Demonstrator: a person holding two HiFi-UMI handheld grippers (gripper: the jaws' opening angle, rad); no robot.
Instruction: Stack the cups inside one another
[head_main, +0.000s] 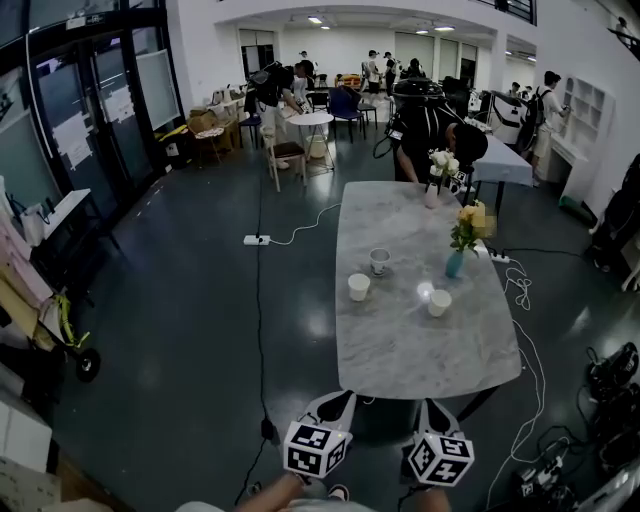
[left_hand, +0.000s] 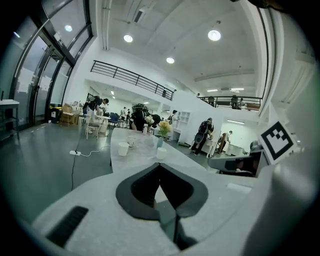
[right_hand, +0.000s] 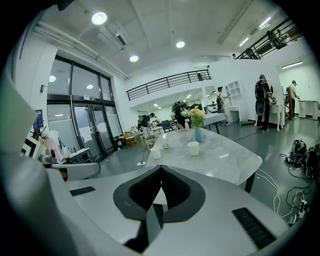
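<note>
Jaws, left: left gripper (left_hand: 159, 165) has its tips pressed together on nothing; we carry it low before the table (head_main: 430, 360), well short of any cup.
jaws, right: right gripper (right_hand: 161, 167) is likewise closed and empty, beside the left; we judge no grasp has begun.
left cup (head_main: 358, 287): plain white, tapered, upright with its mouth up, so it can take another.
middle cup (head_main: 379, 261): pale, darker inside, farther back; we cannot tell whether a saucer lies under it.
right cup (head_main: 439, 302): white, tapered, upright, standing apart from the other two.
vase (head_main: 455, 263): slim and blue with yellow flowers, behind the right cup; we should steer round it.
table: rounded grey marble-look top, glossy, so we expect cups may slide.
</note>
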